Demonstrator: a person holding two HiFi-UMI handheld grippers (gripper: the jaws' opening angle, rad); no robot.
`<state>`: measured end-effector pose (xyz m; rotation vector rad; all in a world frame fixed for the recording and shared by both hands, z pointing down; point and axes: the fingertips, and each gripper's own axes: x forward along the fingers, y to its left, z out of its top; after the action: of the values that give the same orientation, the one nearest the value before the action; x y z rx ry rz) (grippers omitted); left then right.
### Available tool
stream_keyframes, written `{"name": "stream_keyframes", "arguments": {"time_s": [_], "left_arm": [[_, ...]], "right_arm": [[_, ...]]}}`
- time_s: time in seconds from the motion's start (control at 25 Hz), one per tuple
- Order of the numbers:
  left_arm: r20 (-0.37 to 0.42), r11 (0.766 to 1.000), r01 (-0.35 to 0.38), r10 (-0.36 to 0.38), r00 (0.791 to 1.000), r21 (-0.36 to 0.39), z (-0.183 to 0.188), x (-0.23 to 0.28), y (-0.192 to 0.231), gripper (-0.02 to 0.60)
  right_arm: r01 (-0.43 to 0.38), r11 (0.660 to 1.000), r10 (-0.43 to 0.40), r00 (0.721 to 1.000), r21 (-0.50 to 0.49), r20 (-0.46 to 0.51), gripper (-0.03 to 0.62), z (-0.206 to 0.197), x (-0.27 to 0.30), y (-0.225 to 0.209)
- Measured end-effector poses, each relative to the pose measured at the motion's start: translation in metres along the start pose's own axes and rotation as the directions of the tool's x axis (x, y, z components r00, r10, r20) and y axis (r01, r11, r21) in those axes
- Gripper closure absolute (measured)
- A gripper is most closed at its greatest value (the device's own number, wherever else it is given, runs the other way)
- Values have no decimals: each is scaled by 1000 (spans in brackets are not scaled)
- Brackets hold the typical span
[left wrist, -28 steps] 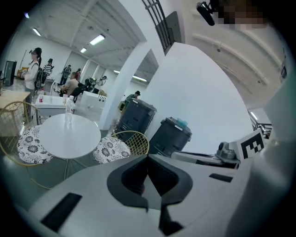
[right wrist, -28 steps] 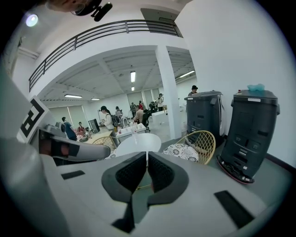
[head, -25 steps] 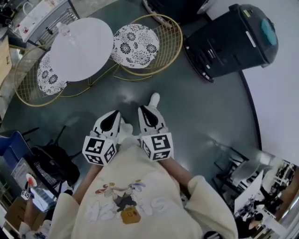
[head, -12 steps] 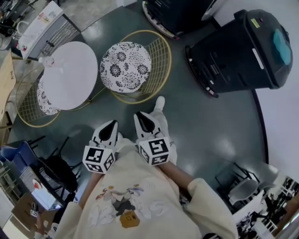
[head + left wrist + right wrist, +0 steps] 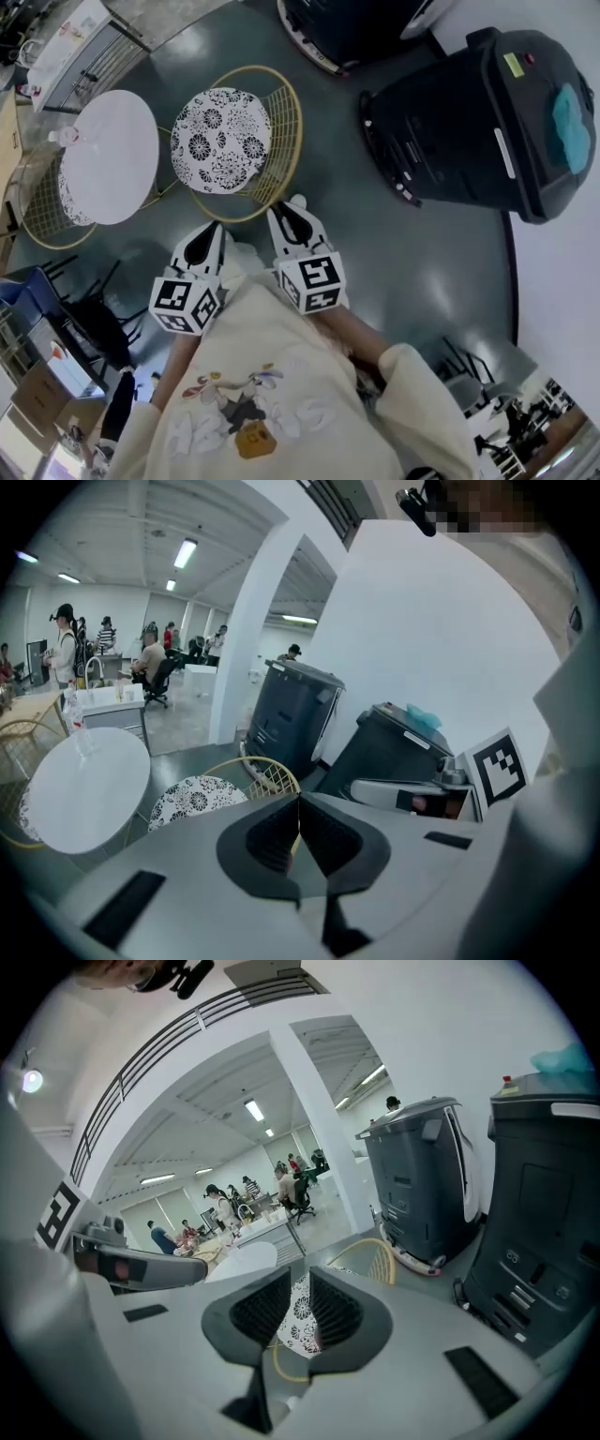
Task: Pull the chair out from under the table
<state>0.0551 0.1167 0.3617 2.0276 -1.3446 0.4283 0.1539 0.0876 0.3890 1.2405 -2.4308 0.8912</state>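
Observation:
The chair (image 5: 220, 141) has a gold wire frame and a black-and-white floral cushion. It stands beside the round white table (image 5: 108, 155), with its wire back turned toward me. My right gripper (image 5: 279, 212) hangs just short of the back's rim. Its jaws are opening and hold nothing; the cushion (image 5: 300, 1324) shows through the gap of the right gripper (image 5: 300, 1302). My left gripper (image 5: 212, 228) is a little behind the rim, near the chair's left side. The left gripper (image 5: 299, 803) is shut and empty, and the chair (image 5: 199, 799) lies beyond it.
A second gold wire chair (image 5: 42, 202) sits half under the table's far side. Two big dark bins (image 5: 487, 112) (image 5: 356, 23) stand close on the right. Black office chairs (image 5: 94, 328) crowd the lower left. Several people sit and stand far off (image 5: 66, 649).
Both grippers have come forward to the chair, which was well ahead of them a second ago; the table and chair have slid left in the head view.

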Motion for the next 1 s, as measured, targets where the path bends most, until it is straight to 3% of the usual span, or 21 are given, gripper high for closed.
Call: {"name": "stream_keyframes", "arguments": {"time_s": [0.36, 0.52, 0.76, 1.0], "left_arm": [[-62, 998, -8, 5, 998, -54, -6, 74, 4, 572], [-95, 995, 30, -39, 995, -94, -26, 108, 6, 572], [-143, 992, 78, -92, 985, -99, -55, 150, 7, 572], [-132, 981, 137, -155, 979, -138, -83, 173, -2, 568]], "right_arm": [[7, 1000, -5, 995, 27, -99, 539, -2, 45, -59], [39, 996, -26, 985, 79, -170, 520, -28, 70, -87], [77, 993, -59, 980, 90, -190, 491, -49, 100, -112], [105, 988, -78, 972, 111, -224, 491, -71, 118, -137]]}}
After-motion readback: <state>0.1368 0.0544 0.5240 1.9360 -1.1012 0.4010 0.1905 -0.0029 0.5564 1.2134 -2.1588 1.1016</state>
